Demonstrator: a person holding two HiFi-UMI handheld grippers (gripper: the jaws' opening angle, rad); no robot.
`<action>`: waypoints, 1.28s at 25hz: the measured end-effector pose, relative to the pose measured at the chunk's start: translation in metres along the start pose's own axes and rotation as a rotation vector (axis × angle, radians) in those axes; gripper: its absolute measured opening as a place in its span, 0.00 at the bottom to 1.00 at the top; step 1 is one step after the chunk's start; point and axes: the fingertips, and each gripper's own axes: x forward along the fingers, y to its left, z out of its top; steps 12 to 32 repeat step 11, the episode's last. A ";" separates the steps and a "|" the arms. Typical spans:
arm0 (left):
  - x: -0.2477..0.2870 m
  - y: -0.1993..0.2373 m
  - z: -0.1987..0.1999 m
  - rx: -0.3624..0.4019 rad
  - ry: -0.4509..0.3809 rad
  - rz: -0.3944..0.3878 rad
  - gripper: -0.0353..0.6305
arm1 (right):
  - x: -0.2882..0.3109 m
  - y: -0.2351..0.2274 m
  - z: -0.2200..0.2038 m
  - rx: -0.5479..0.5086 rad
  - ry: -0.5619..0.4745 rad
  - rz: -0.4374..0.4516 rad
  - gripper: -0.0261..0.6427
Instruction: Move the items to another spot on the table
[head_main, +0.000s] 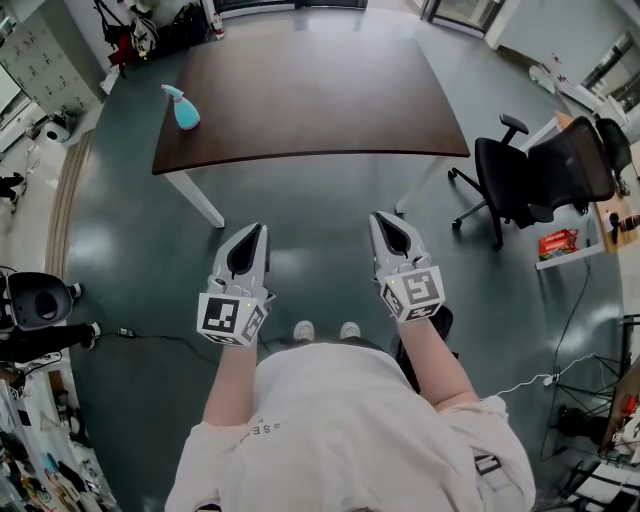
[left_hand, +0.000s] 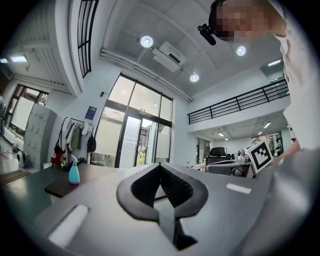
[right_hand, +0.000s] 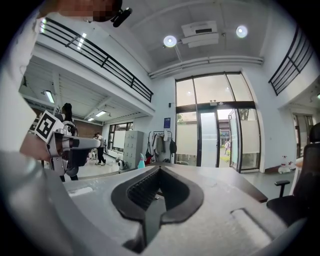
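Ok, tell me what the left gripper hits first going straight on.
The left gripper would likely meet the brown table at its near edge; nothing stands between. It might pass over the top: height is unclear. The spray bottle sits well left.

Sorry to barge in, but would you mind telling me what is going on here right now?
A person stands on the floor a little way back from the dark table, holding a gripper in each hand. The left gripper and the right gripper are both shut with nothing between their jaws, and neither reaches the table. A teal spray bottle stands upright near the table's left corner, untouched. Nothing has been picked up yet.
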 end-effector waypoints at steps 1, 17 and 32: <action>0.000 -0.001 0.001 -0.002 -0.002 0.002 0.08 | -0.001 -0.001 0.000 0.002 0.000 -0.001 0.03; 0.004 -0.006 -0.002 -0.012 -0.003 0.014 0.08 | -0.006 -0.016 0.001 0.032 -0.012 -0.009 0.03; 0.004 -0.006 -0.002 -0.012 -0.003 0.014 0.08 | -0.006 -0.016 0.001 0.032 -0.012 -0.009 0.03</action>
